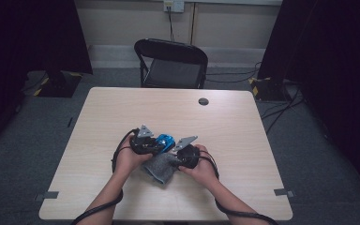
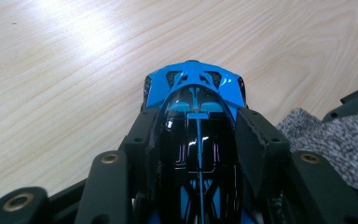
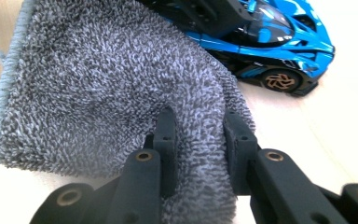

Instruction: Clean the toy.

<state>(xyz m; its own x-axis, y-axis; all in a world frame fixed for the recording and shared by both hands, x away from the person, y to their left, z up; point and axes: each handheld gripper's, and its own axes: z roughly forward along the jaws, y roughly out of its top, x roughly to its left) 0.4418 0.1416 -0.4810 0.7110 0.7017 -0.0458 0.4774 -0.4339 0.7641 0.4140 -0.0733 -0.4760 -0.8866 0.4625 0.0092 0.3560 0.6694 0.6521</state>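
1. Blue and black plastic bodywork marks the toy sports car (image 2: 196,140), which sits clamped between the 2 black jaws of the left gripper (image 2: 196,126); the jaws press on its flanks at the dark cockpit, and its blue end sticks out past their tips.
2. Under that gripper lies the pale wooden table (image 2: 65,70).
3. From the high view, the left gripper (image 1: 146,143) shows held by the person's left hand (image 1: 129,157), with the car (image 1: 165,141) at its tip, pointing toward the right gripper (image 1: 187,154).
4. Grey terry cloth (image 3: 102,88) is pinched by the right gripper (image 3: 200,140): its 2 jaws are closed on a bunched fold, and the rest of the cloth spreads ahead of them and to their left, ending in a paler stitched hem.
5. Beyond the right gripper's jaws, up and to their right, the car (image 3: 279,44) stands just beside the cloth, 1 orange-spoked wheel (image 3: 279,80) showing, whether the cloth touches it I cannot tell.
6. In the high view the cloth (image 1: 161,166) lies on the table between the 2 hands, just under both grippers, with the right hand (image 1: 201,168) close beside it.
7. Trailing cables run back from both grippers along the forearms.
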